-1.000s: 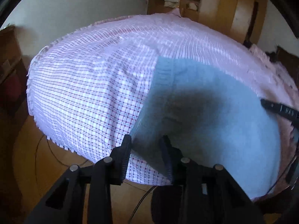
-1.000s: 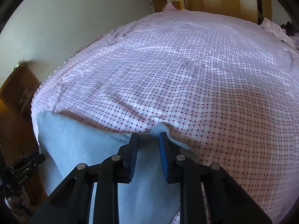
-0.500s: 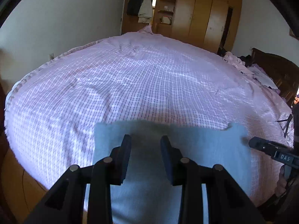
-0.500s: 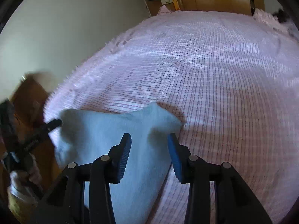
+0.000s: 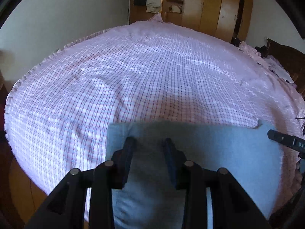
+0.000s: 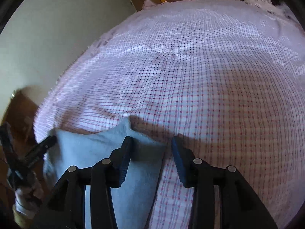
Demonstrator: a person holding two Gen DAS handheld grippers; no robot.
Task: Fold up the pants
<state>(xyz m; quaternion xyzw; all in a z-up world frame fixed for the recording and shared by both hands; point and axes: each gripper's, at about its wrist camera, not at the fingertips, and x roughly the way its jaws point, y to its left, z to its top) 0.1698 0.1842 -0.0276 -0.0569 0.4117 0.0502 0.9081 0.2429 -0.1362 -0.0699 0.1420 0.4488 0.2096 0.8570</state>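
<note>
The light-blue pants [image 5: 219,152] lie as a flat, squared-off packet at the near edge of the bed's pink checked bedspread [image 5: 152,76] — to my eye the folding is largely done, with perhaps one more fold or a smoothing left. The far edge runs straight, apart from a small nub of cloth sticking up at its right corner. My left gripper [image 5: 149,145] hovers over the left part of the packet, jaws apart with nothing pinched between them. My right gripper [image 6: 151,145] sits at the packet's right edge — its left finger over the blue cloth, its right finger over the bedspread, jaws apart and gripping nothing that I can see.
</note>
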